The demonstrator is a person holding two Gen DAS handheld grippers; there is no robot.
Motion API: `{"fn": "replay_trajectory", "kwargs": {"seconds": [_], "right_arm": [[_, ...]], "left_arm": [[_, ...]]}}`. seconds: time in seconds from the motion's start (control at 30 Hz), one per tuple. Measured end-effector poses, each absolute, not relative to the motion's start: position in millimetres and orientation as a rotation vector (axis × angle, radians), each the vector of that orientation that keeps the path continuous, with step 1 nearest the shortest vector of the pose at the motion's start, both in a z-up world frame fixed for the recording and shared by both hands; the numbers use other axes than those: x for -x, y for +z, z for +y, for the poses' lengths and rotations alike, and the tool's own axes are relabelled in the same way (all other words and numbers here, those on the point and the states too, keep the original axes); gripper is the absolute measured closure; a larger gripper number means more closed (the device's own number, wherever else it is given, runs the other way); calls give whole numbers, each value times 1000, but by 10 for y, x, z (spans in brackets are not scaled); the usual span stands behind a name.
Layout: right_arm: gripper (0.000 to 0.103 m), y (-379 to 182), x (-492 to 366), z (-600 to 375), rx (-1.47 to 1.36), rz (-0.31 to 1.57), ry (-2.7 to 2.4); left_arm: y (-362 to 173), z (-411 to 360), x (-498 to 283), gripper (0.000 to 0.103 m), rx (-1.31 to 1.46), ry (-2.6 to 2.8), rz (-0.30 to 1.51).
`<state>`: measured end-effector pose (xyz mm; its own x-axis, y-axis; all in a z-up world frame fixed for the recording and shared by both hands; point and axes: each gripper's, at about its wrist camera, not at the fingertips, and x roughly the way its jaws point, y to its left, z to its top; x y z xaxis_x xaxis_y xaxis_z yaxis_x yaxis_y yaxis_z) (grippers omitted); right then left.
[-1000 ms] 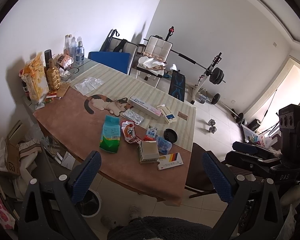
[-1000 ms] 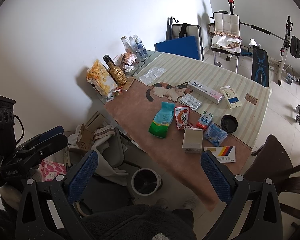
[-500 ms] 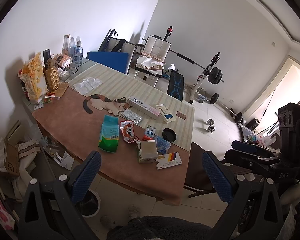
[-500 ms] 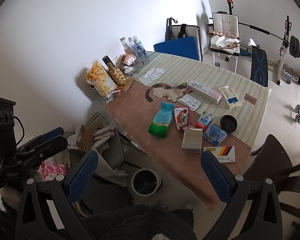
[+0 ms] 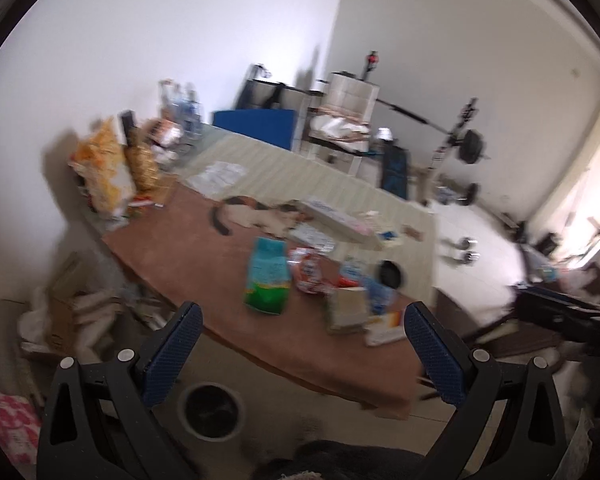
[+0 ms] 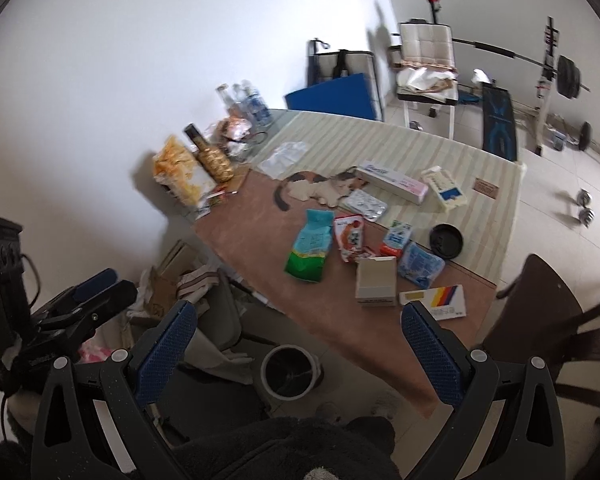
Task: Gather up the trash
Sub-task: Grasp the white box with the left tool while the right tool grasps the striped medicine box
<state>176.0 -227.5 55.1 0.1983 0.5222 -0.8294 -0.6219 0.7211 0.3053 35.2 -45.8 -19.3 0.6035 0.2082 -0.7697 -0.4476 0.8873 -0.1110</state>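
Two grippers hang well above the table (image 6: 260,240), both empty. The left gripper (image 5: 300,344) has its jaws spread wide with nothing between them, and so does the right gripper (image 6: 296,344).

Going left to right across the brown mat in the right wrist view: the green and blue pouch (image 6: 311,251) lies flat, just beside it the red and white wrapper (image 6: 350,238), then the small white carton (image 6: 376,280), the crinkled blue packet (image 6: 420,264), and the striped box (image 6: 434,300) at the near edge. Below the table's near corner stands the waste bin (image 6: 288,370), open-topped.

The pouch and wrapper look light, soft and slippery; they would likely buckle if pinched flat, so a raised edge or crimped end seems the best hold. The cartons look light and fairly stiff, likely crushable if empty, and best taken across their narrow sides.

Compared with half a second ago, the left wrist view has blurred and swung, with the bin now further into its frame; the right wrist view sits closer over the table. Nothing on the mat has moved.
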Motion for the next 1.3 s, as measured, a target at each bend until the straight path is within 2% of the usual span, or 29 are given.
{"fn": "replay_trajectory", "kwargs": {"seconds": [0.2,0.63,0.93,0.97,1.07,1.3], "right_arm": [[0,-59,-2147,-2288,96,1205,591],[0,-2343,-3806,-3073,27,1564,180],[0,-3210,-4214,-3275,-94,1736,65],[0,-3280,-4209,-3281,-118,1755,58],[0,-3513,-4148,-3279,-200,1817,33],[0,-4008,-4035,-3121,-420,1858,-52]], "left_arm": [[-894,-494,-873,0,263,506,965],[-2765,-661,-2580,0,513,338,1392],[-3760,-844,-3179,1,590,300,1640],[-3827,-853,-3200,1,586,303,1653],[-3951,-855,-3191,26,548,329,1680],[-3958,-636,-2769,28,464,419,1655]]}}
